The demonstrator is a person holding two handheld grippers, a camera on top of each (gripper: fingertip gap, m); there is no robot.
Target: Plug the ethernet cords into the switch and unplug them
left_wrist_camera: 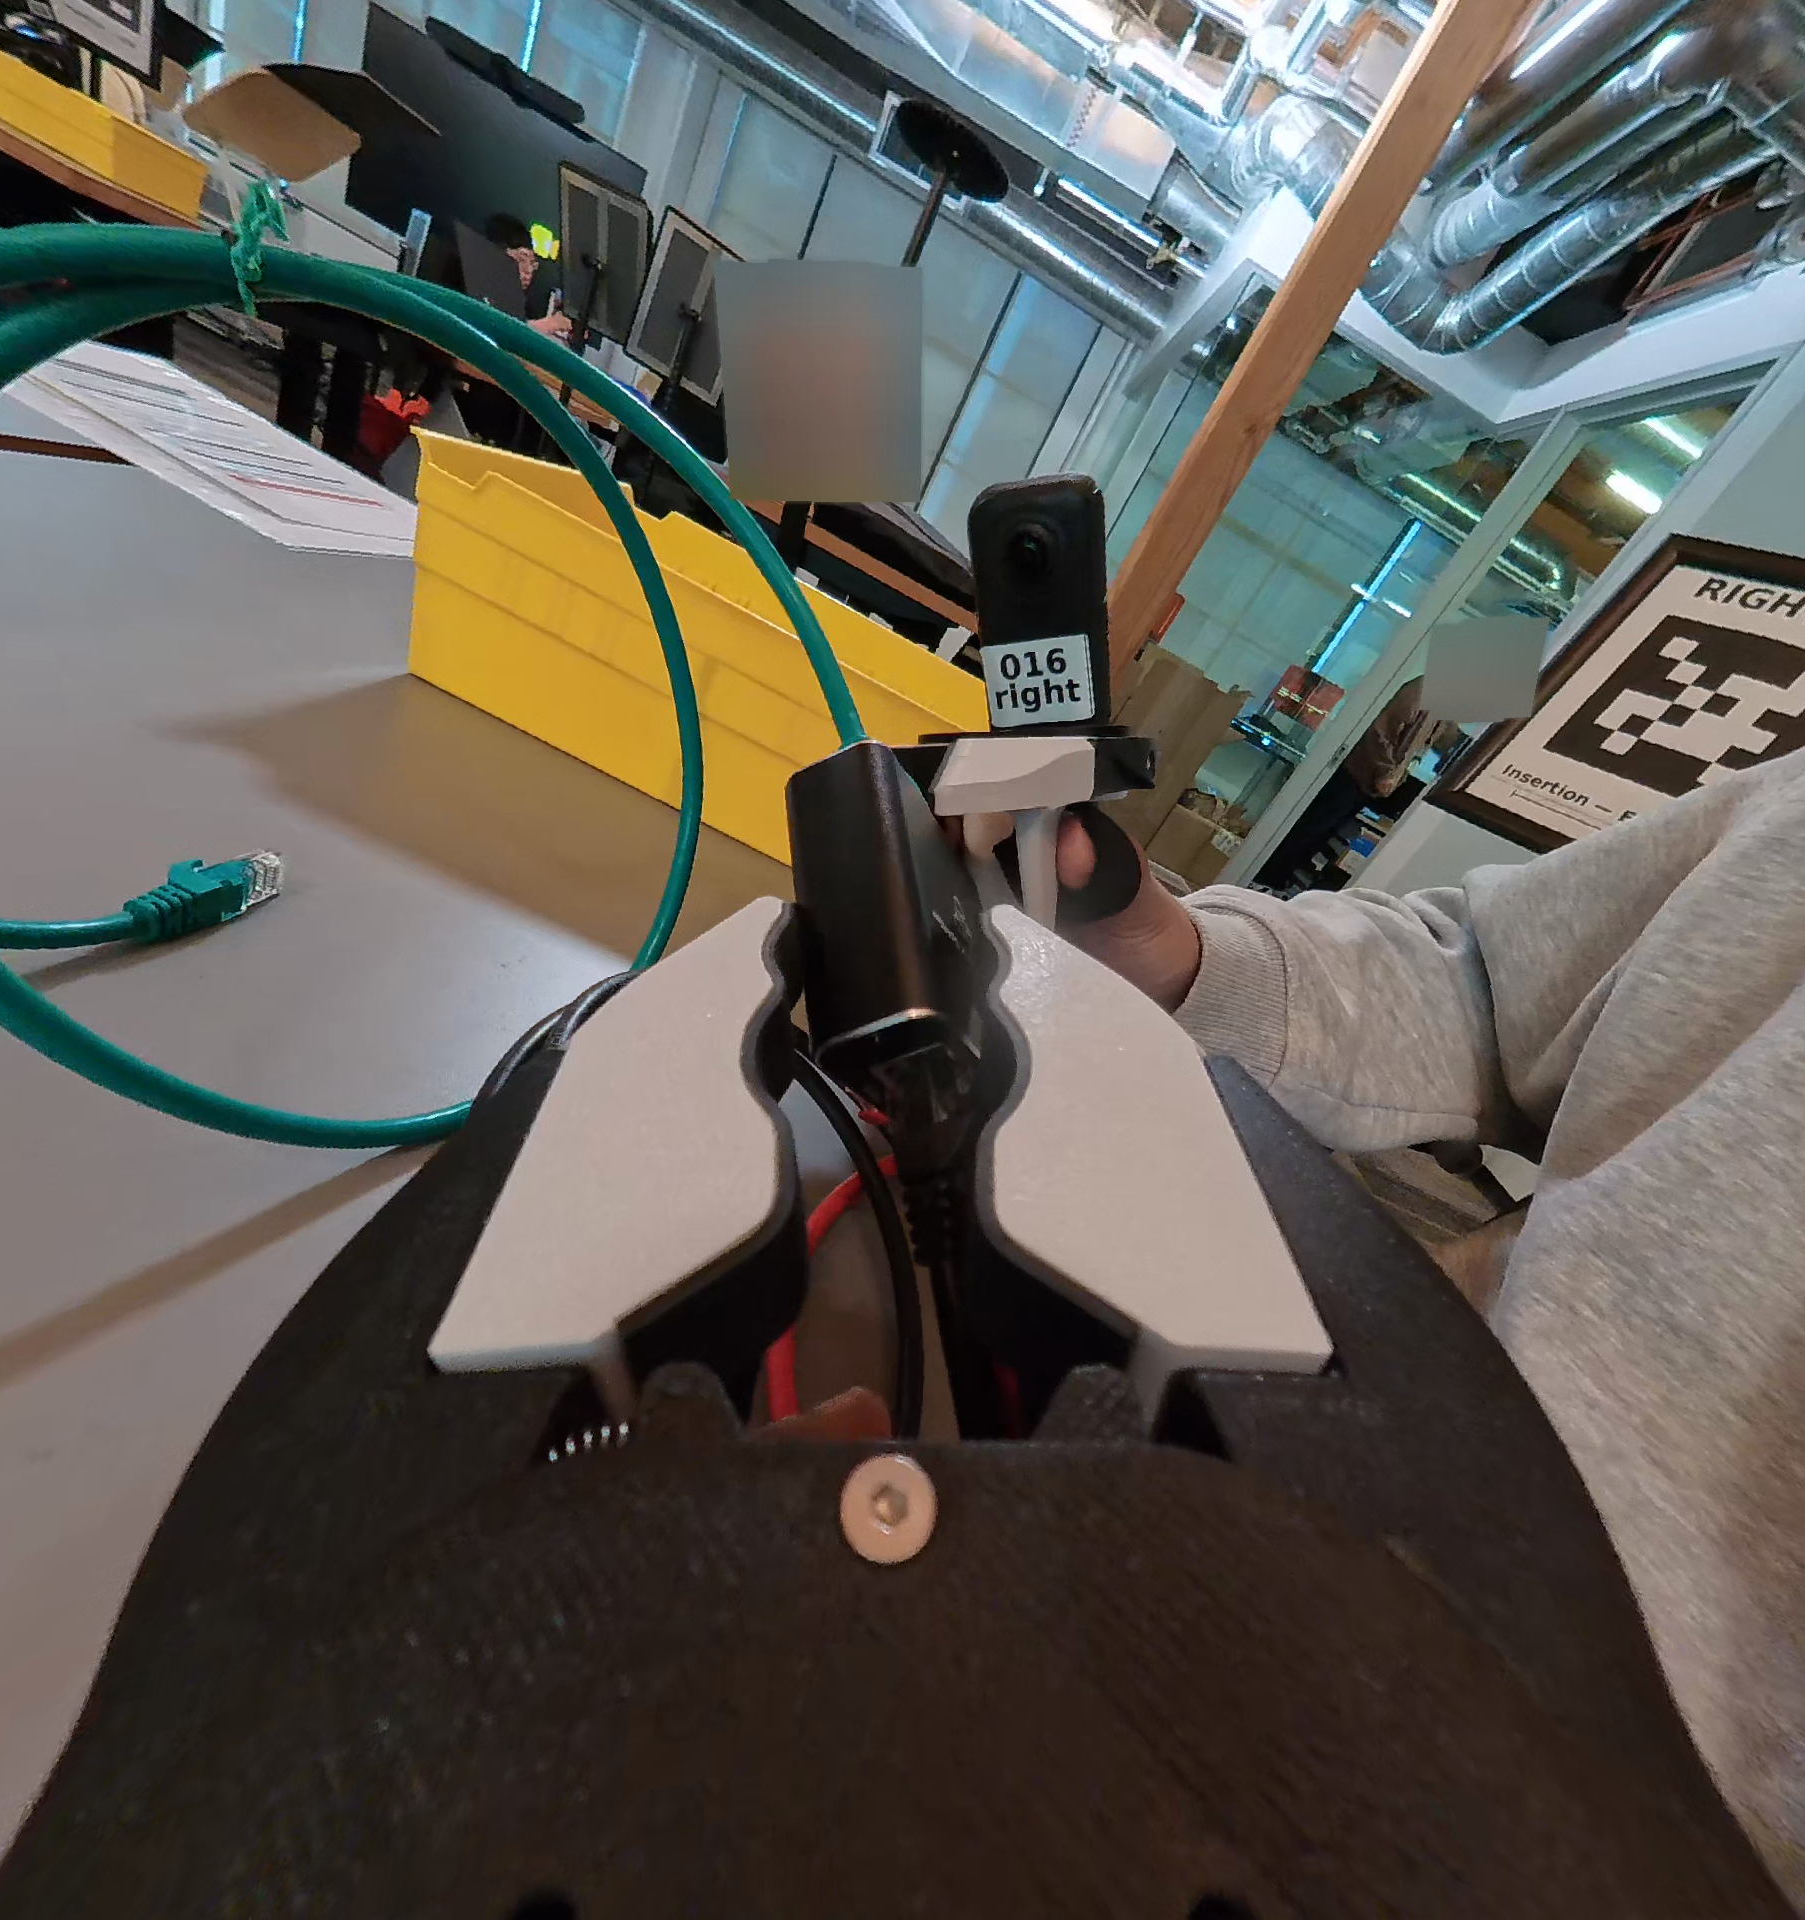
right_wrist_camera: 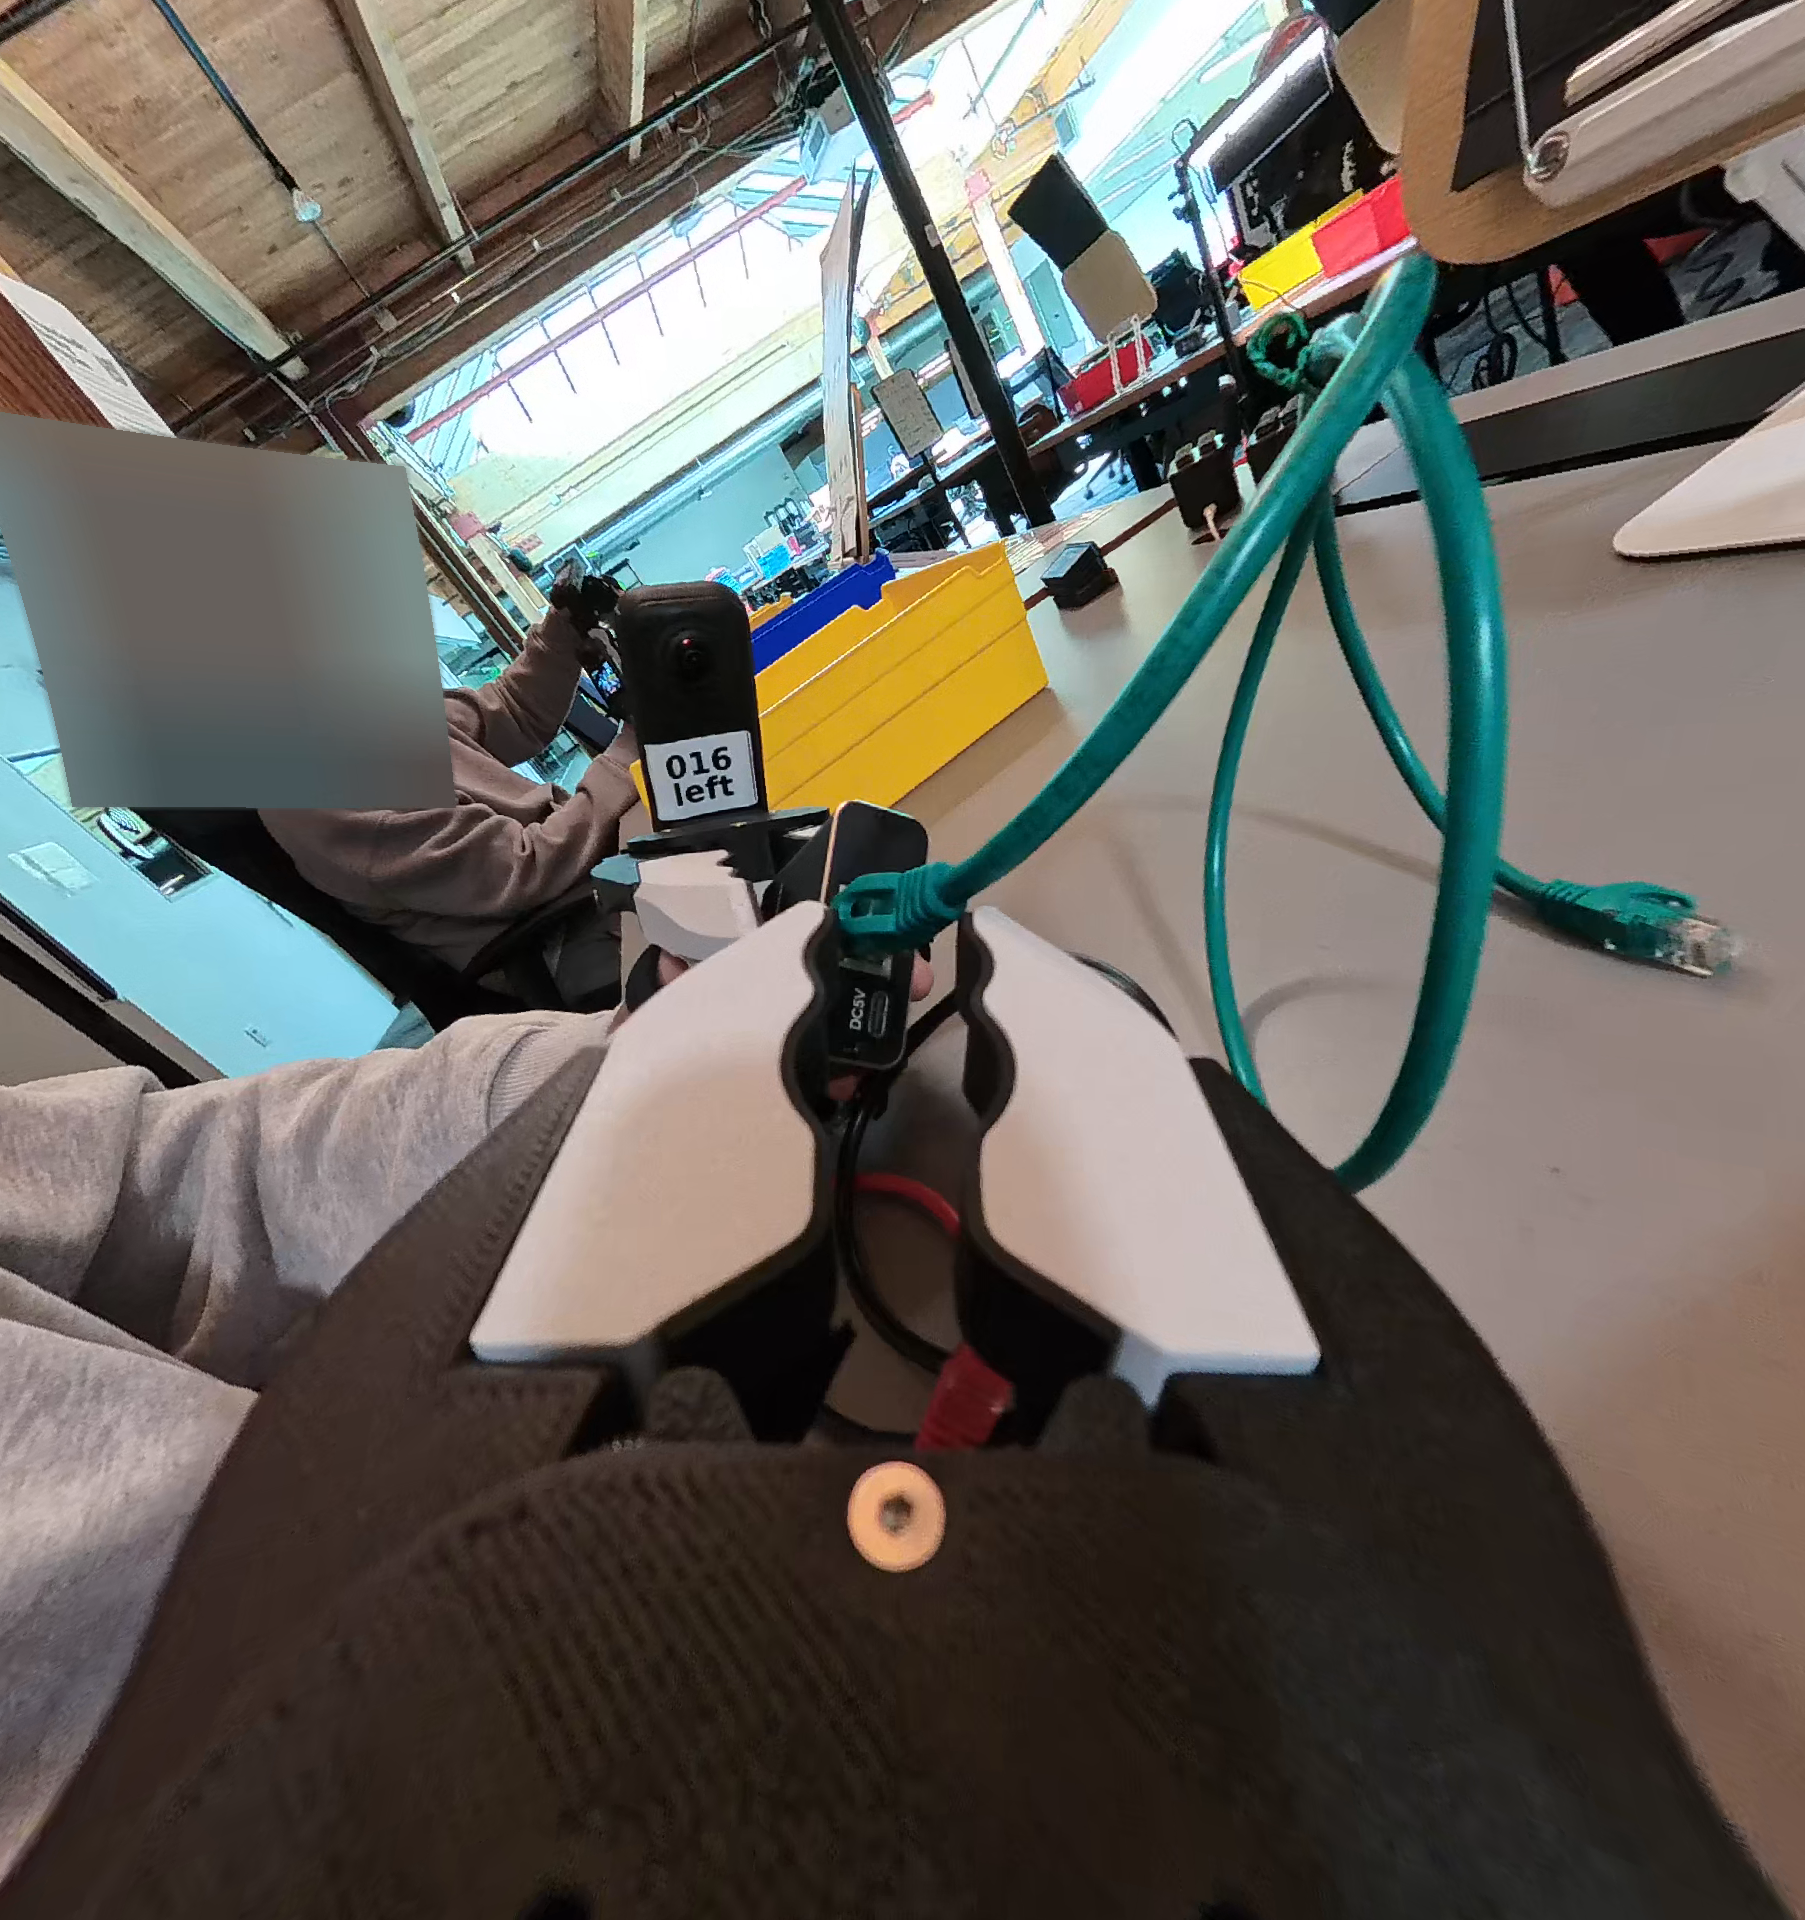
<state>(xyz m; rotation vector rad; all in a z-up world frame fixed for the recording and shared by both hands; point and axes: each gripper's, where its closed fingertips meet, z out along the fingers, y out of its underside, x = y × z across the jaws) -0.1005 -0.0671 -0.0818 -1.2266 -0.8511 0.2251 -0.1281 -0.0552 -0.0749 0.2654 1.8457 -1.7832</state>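
Note:
A small black switch (left_wrist_camera: 867,894) is clamped between my left gripper's (left_wrist_camera: 887,925) white fingers and held above the grey table. A green ethernet cord (left_wrist_camera: 685,727) enters its far end, and a black cord (left_wrist_camera: 908,1226) leaves its near end. In the right wrist view, my right gripper (right_wrist_camera: 893,925) is shut on the green plug (right_wrist_camera: 882,902) where it sits in the switch (right_wrist_camera: 870,1013). The cord's other plug lies loose on the table (left_wrist_camera: 217,883), also seen in the right wrist view (right_wrist_camera: 1646,925). A red cord (right_wrist_camera: 965,1397) lies under the fingers.
A yellow bin (left_wrist_camera: 586,623) stands on the grey table (left_wrist_camera: 202,675) behind the cord loops, also in the right wrist view (right_wrist_camera: 908,665). A monitor base (right_wrist_camera: 1760,488) sits at the far right. A person's grey sleeve (left_wrist_camera: 1500,987) fills the right side. A framed marker board (left_wrist_camera: 1708,686) stands behind.

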